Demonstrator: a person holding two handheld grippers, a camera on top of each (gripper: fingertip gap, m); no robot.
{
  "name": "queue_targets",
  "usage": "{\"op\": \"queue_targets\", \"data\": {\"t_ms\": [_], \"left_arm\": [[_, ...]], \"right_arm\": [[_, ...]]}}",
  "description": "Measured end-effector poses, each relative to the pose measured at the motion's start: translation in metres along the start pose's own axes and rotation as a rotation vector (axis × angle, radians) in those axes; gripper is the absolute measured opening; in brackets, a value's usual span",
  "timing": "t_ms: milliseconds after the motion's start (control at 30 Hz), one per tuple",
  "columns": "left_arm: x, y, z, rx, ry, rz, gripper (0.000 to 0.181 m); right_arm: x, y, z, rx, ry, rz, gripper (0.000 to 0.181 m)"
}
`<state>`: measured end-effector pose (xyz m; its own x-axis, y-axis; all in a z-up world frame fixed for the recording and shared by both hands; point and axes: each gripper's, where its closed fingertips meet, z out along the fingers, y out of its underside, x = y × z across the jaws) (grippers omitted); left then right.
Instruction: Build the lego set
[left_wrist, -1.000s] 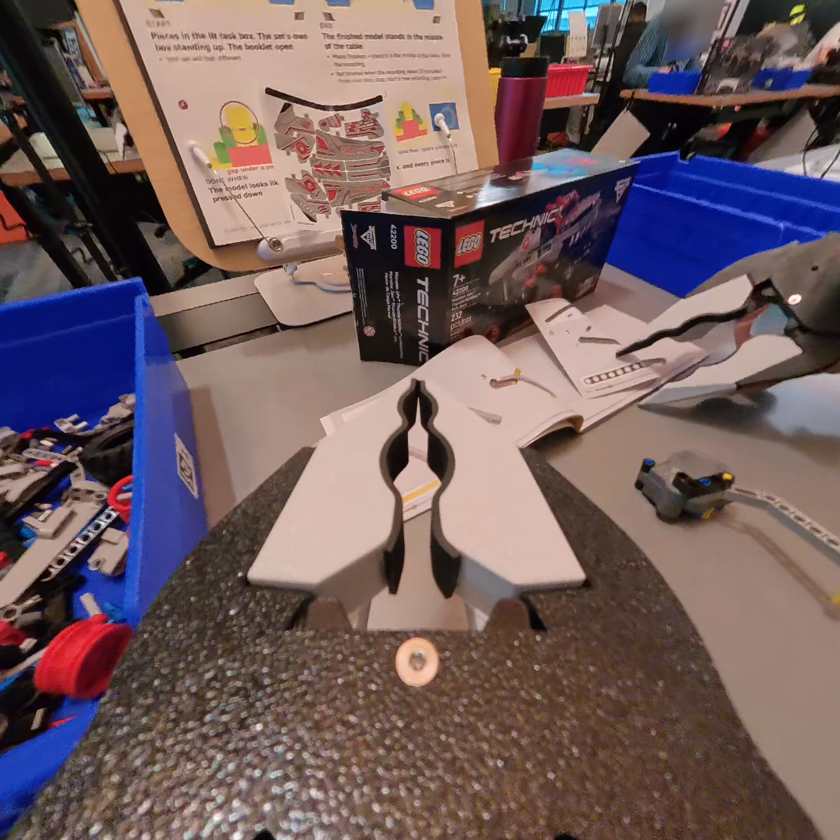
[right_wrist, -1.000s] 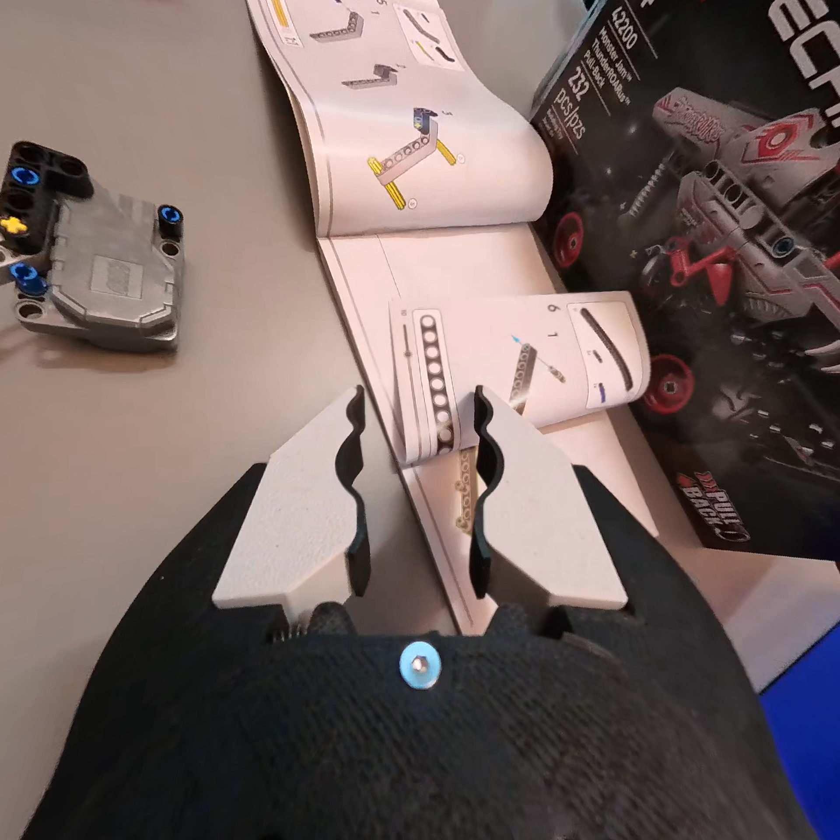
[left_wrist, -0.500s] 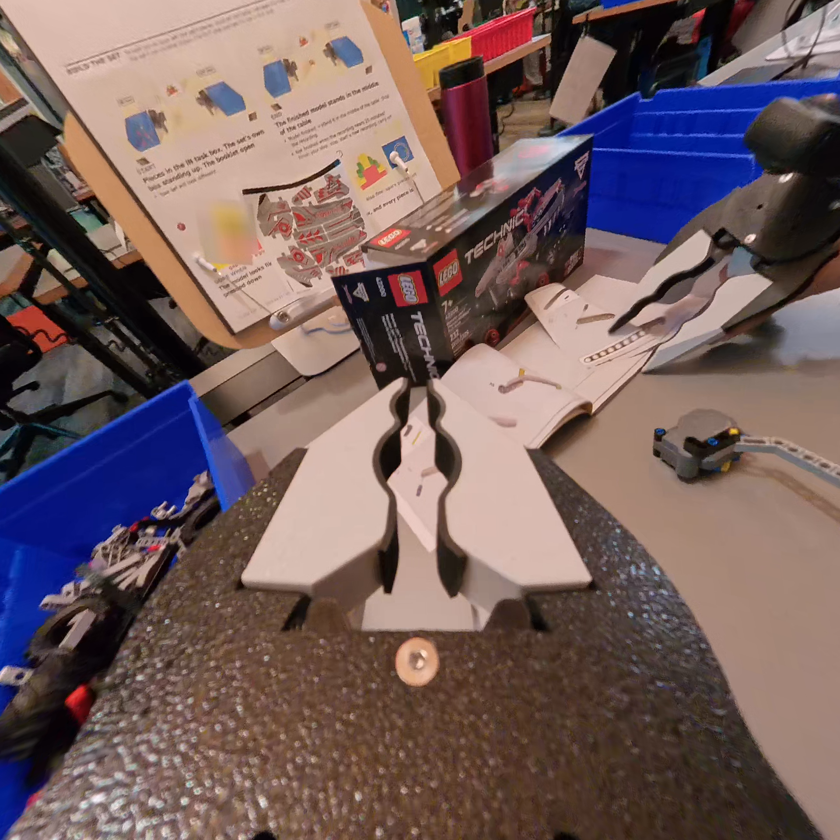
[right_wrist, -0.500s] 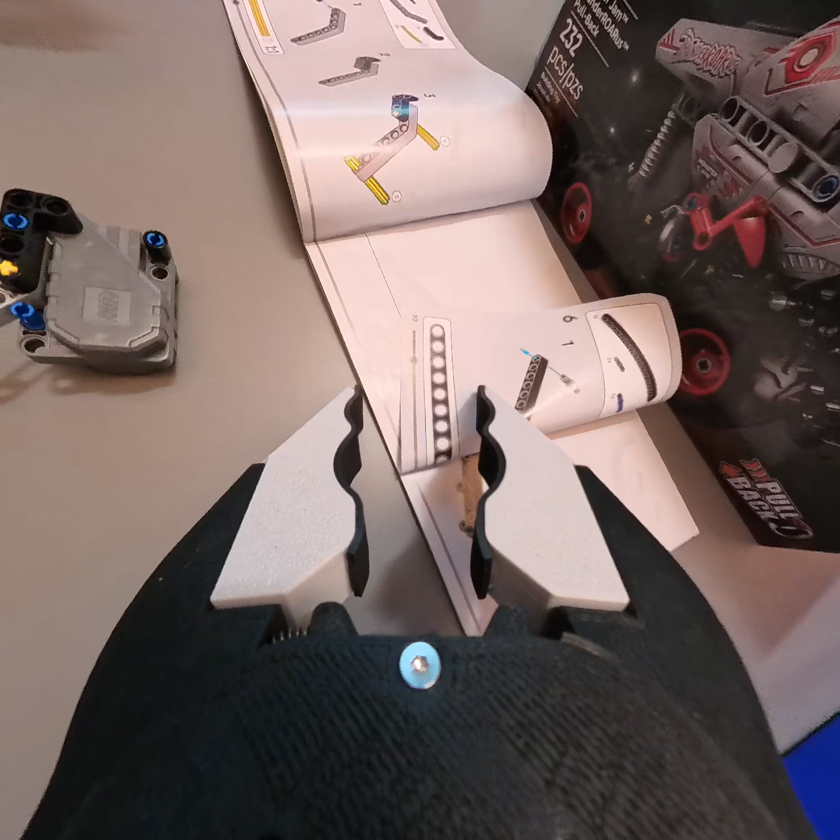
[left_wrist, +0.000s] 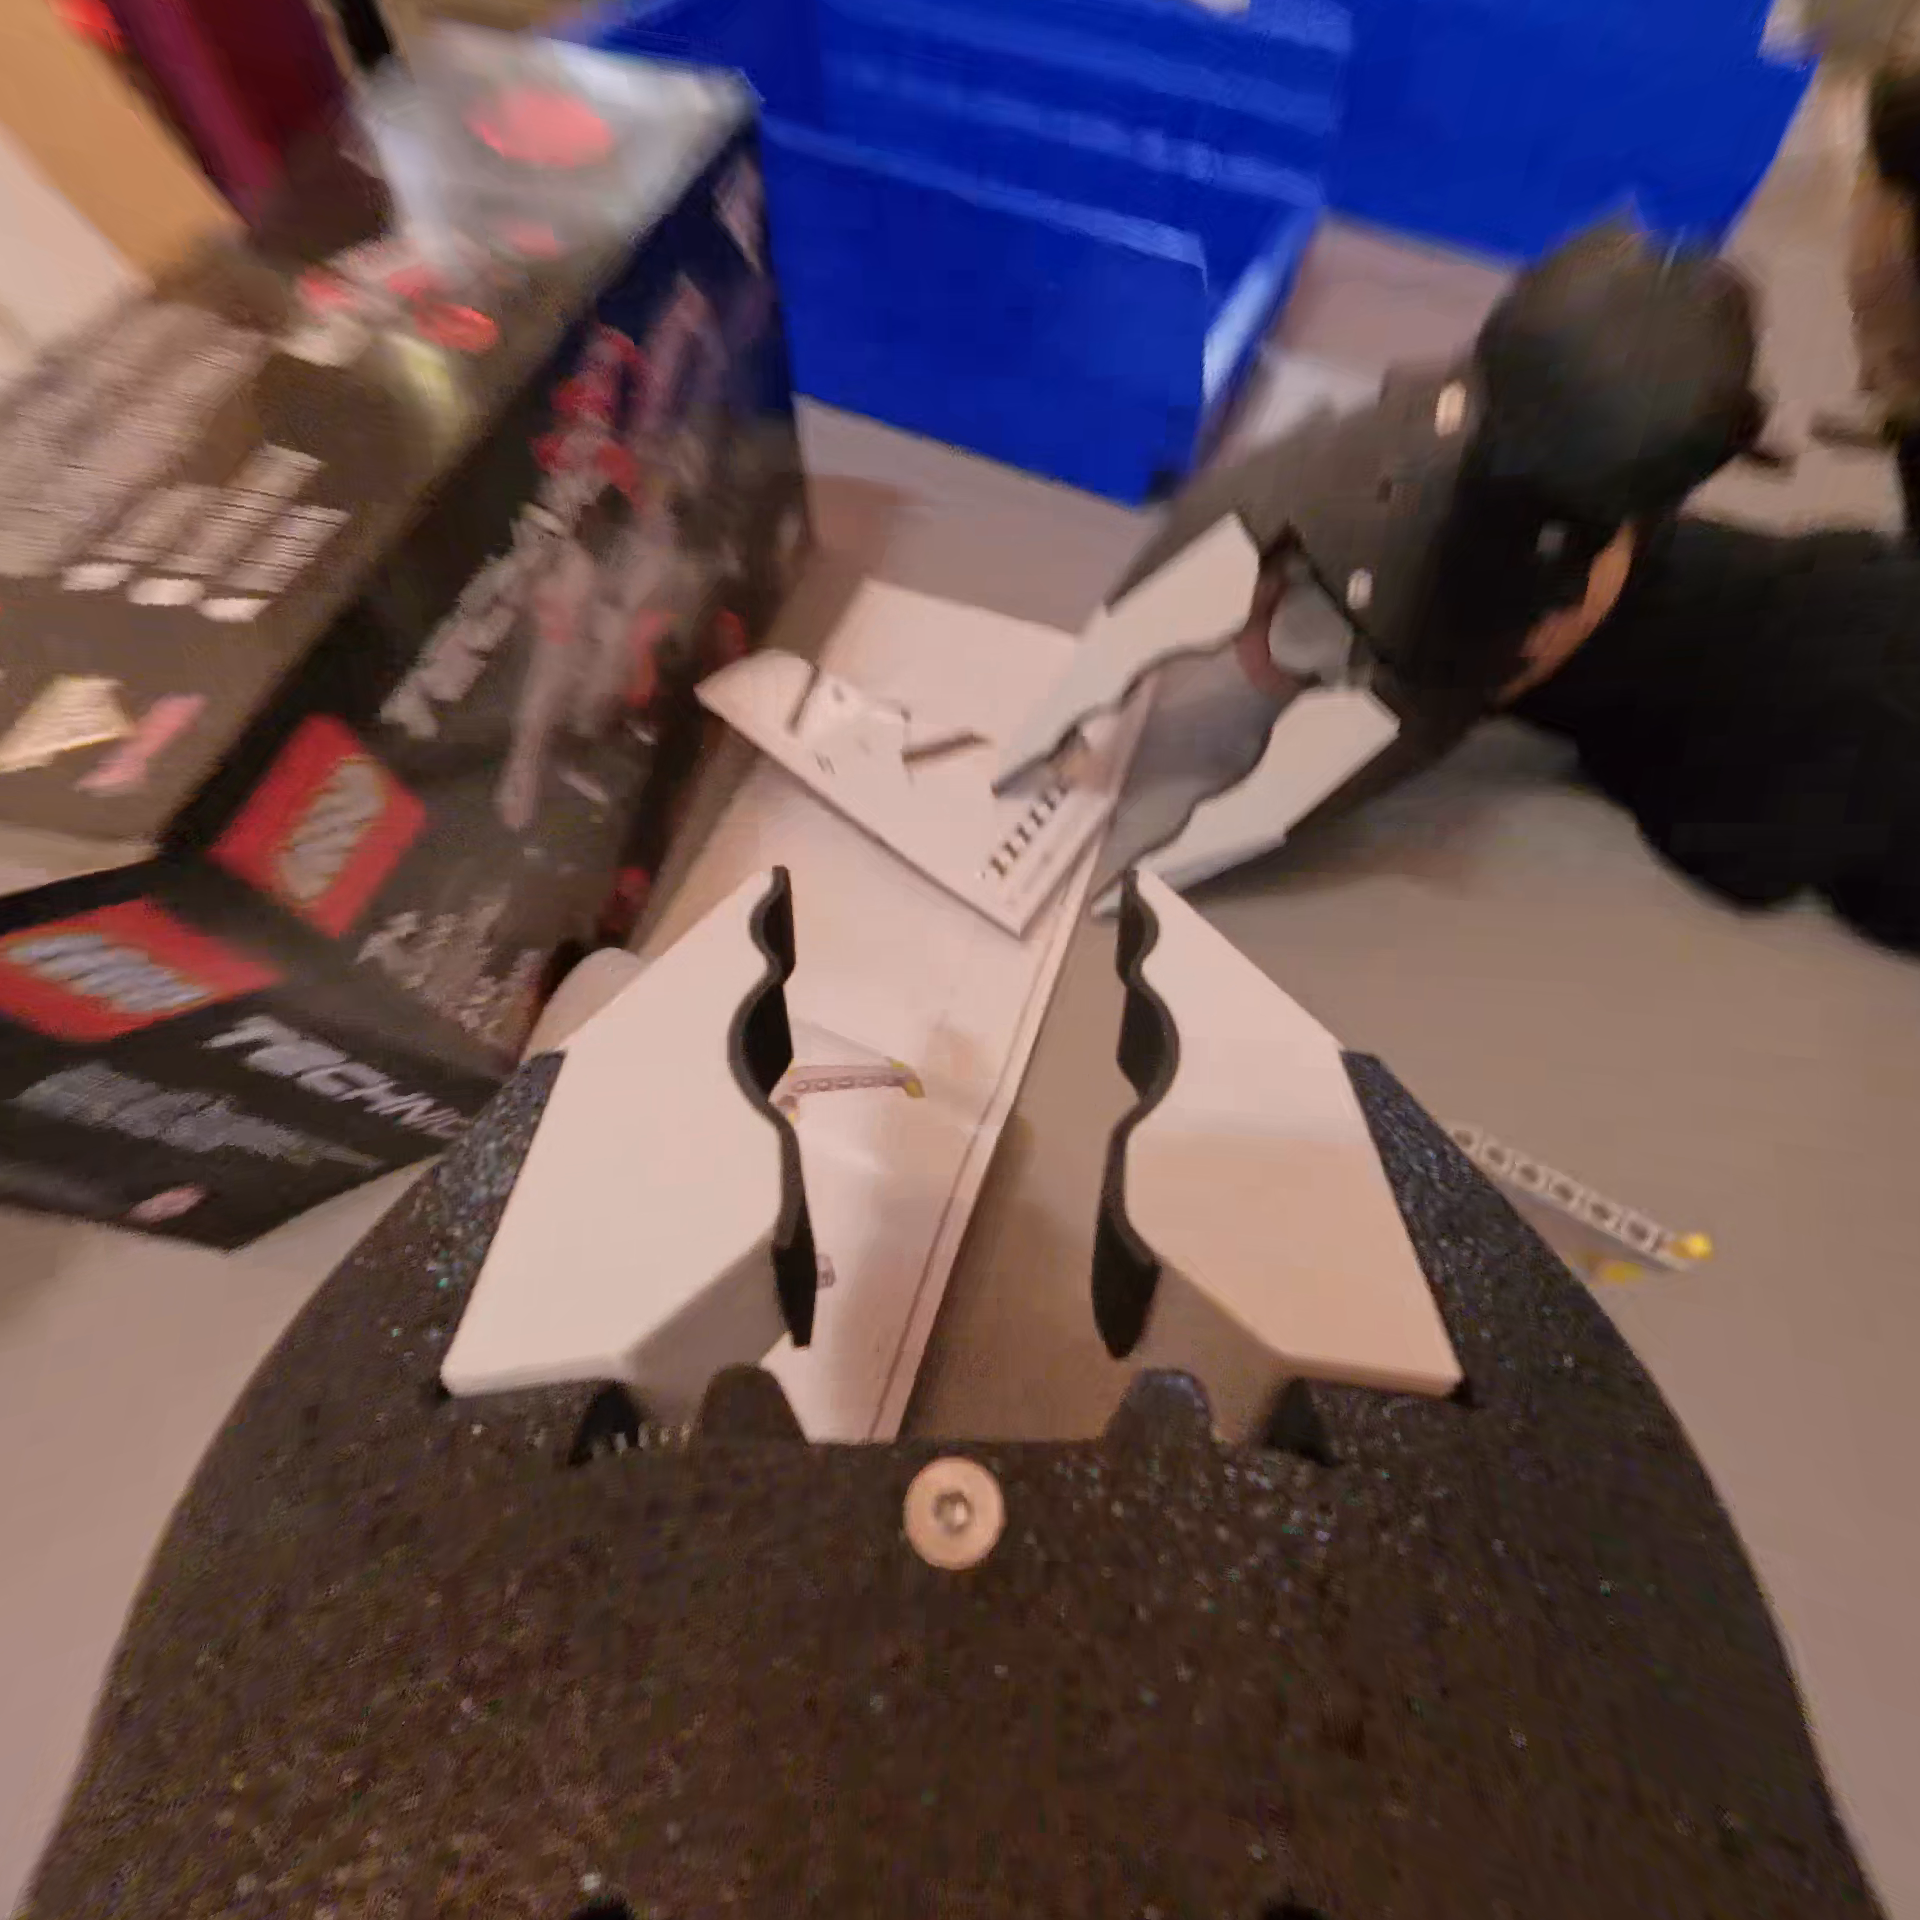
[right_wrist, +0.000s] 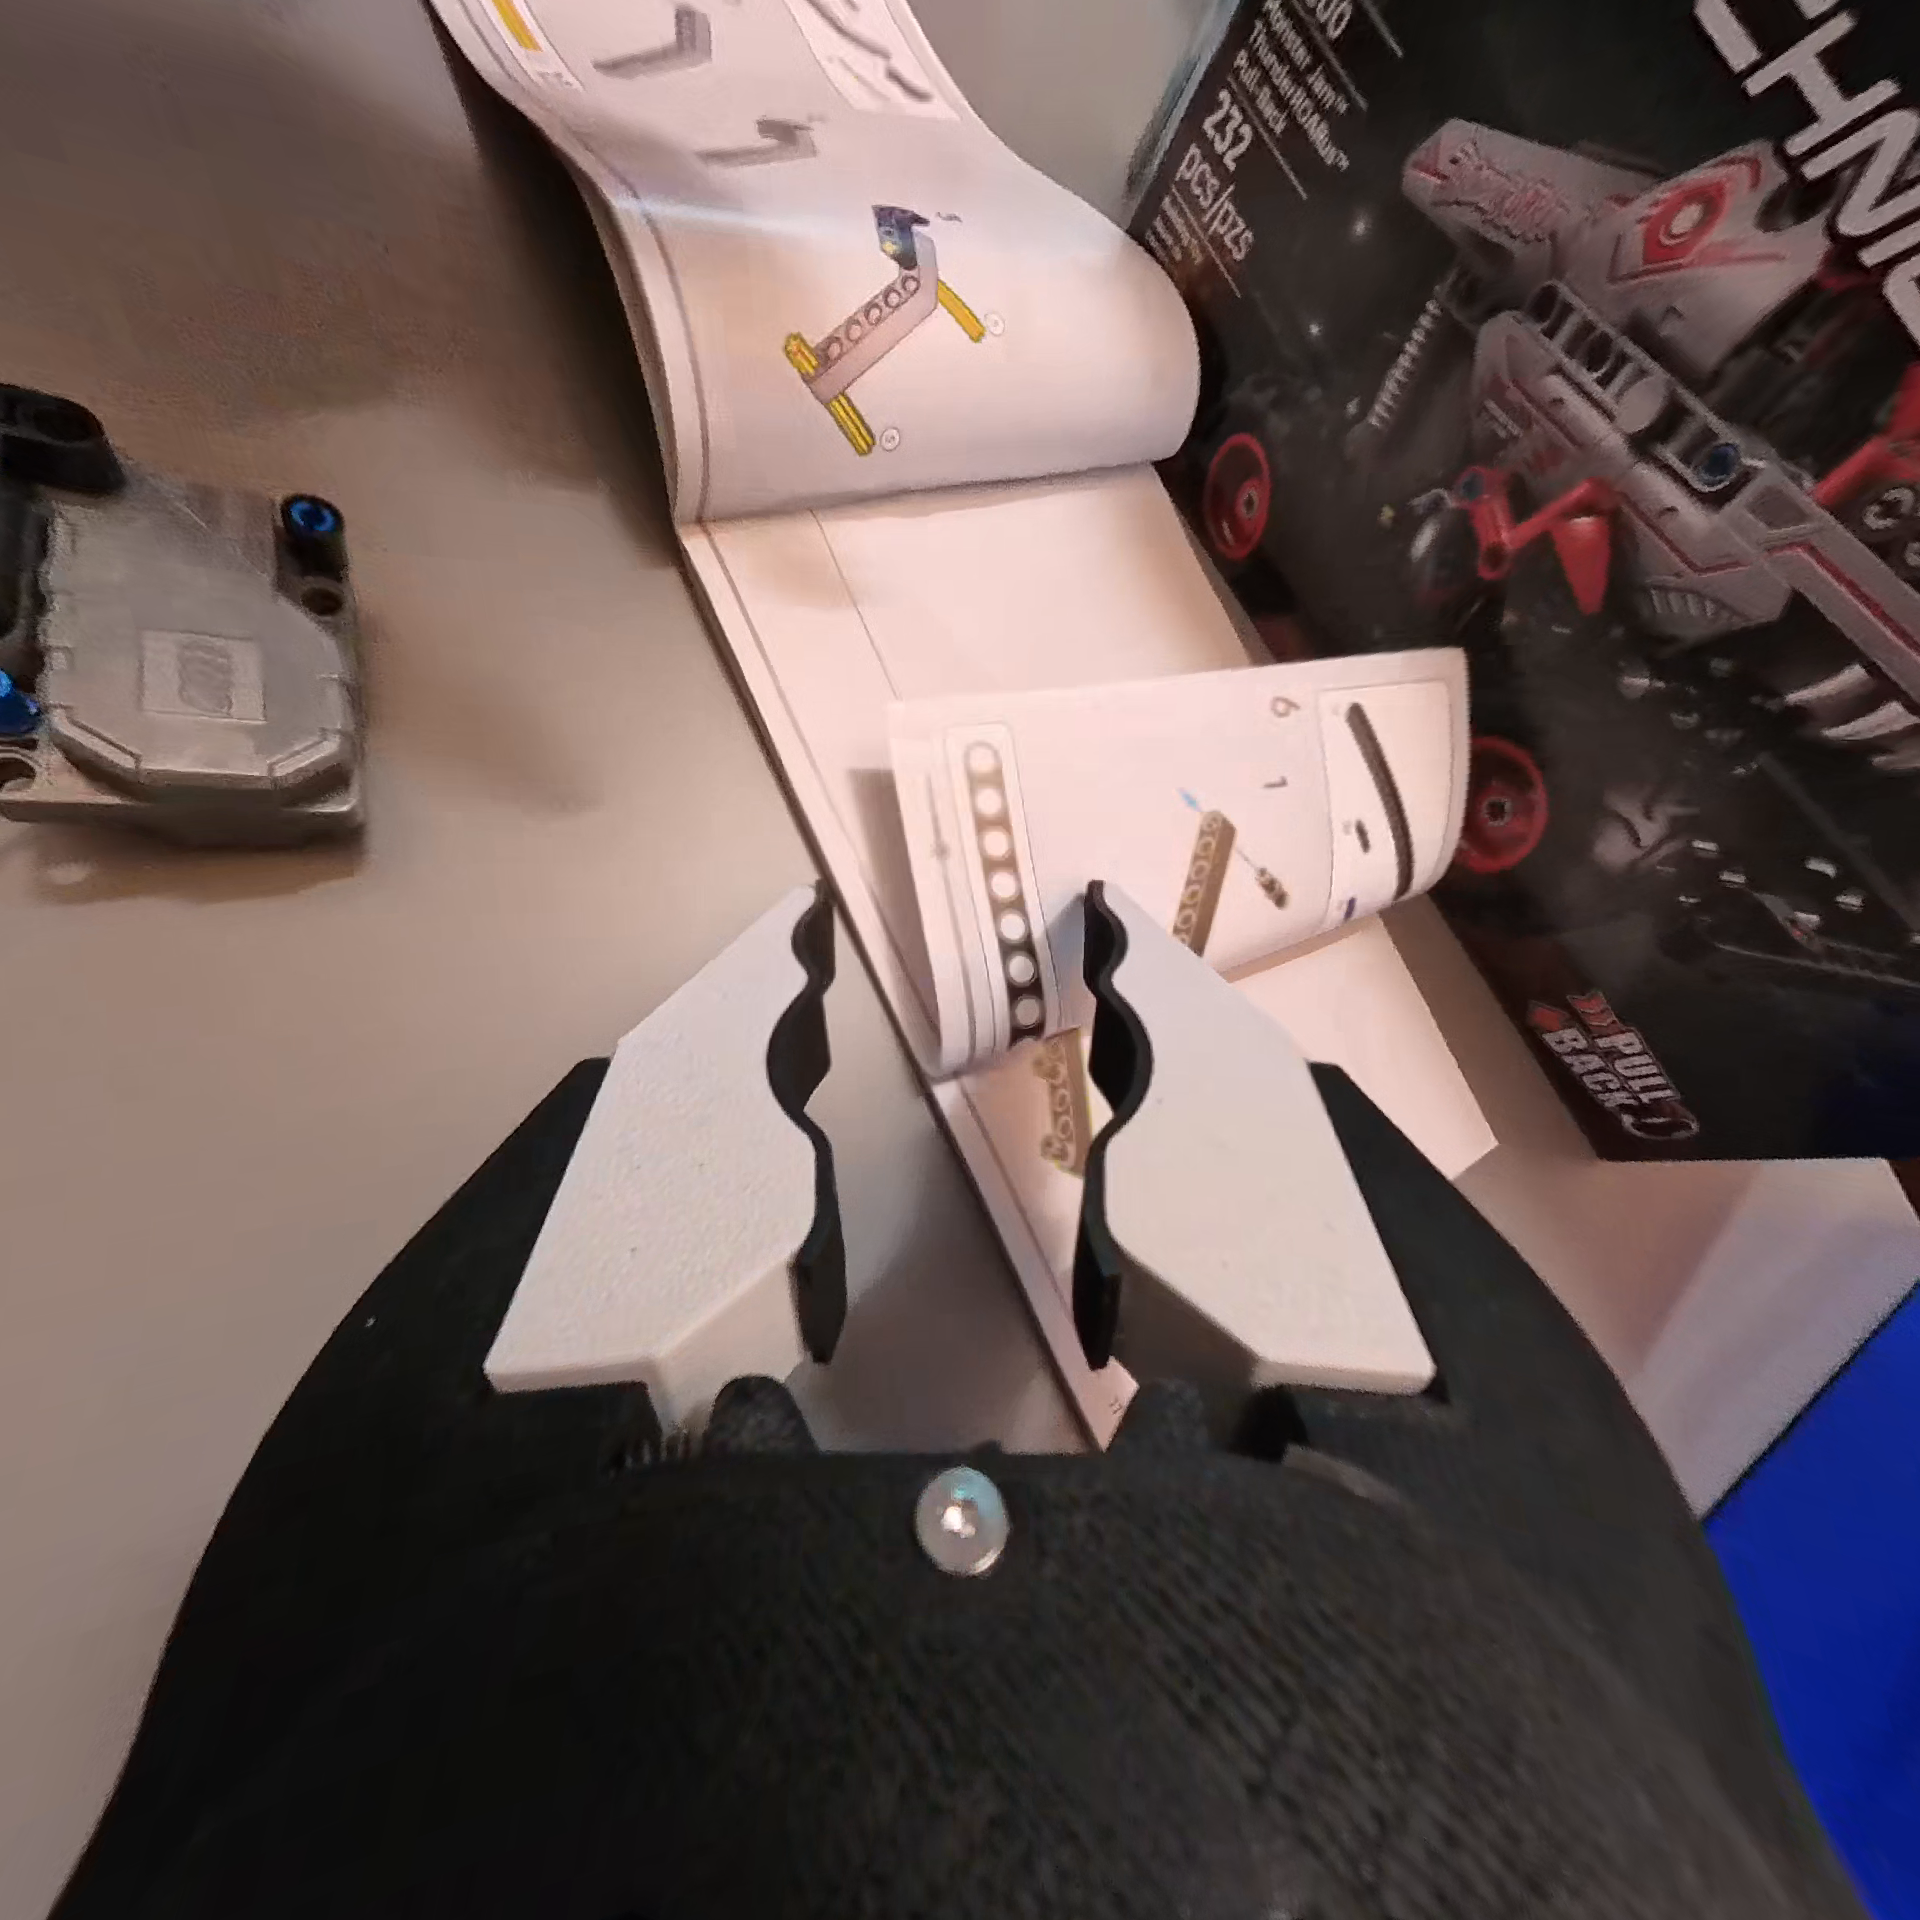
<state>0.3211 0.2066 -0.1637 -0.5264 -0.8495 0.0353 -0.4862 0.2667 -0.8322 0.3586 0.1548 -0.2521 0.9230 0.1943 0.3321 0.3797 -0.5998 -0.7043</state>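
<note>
The open instruction booklet (right_wrist: 966, 582) lies on the grey table against the black set box (right_wrist: 1621, 436). My right gripper (right_wrist: 954, 914) is open, its jaws either side of a curled loose page (right_wrist: 1143, 790) without clamping it. A grey motor block with blue pins and a black corner piece (right_wrist: 197, 665) sits on the table to its left. My left gripper (left_wrist: 951, 914) is wide open and empty over the booklet (left_wrist: 925, 997), pointing at the right gripper (left_wrist: 1049, 842). A long light-grey beam with a yellow end (left_wrist: 1579, 1210) lies to the right. The left wrist view is blurred.
The set box (left_wrist: 343, 644) stands close on the left of my left gripper. A large blue bin (left_wrist: 1018, 260) stands behind the booklet, and its blue edge (right_wrist: 1839, 1455) shows by my right gripper. A dark sleeve (left_wrist: 1766, 727) rests on the table behind the right gripper. Spacing between my two grippers at the tips: around 12 cm.
My left gripper has opened from shut and swung right and down over the booklet, away from the blue parts bin. My right gripper has edged closer to the curled page, still open.
</note>
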Motion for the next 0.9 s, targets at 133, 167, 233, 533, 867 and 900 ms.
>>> {"op": "queue_targets", "data": {"t_ms": [133,167,233,533,867,900], "left_arm": [[-0.012,0.022,0.043,-0.166,-0.073,-0.044,0.059],[-0.01,0.025,0.051,-0.182,-0.052,-0.082,0.06],[-0.008,0.029,0.062,-0.2,-0.015,-0.163,0.063],[-0.018,0.0,0.04,0.028,0.148,-0.45,0.063],[-0.041,0.015,0.045,0.023,0.121,-0.632,0.057],[-0.038,0.016,0.05,0.007,0.127,-0.625,0.057]], "right_arm": [[-0.004,0.0,0.002,0.016,-0.019,0.018,0.045],[-0.004,0.0,0.002,0.009,-0.014,0.029,0.045],[-0.001,0.002,0.002,-0.017,0.005,0.052,0.048],[0.008,0.016,-0.003,-0.041,-0.022,0.262,0.051],[0.004,0.01,0.001,-0.024,-0.012,0.223,0.052],[0.003,0.009,0.001,-0.022,-0.012,0.217,0.052]]}}
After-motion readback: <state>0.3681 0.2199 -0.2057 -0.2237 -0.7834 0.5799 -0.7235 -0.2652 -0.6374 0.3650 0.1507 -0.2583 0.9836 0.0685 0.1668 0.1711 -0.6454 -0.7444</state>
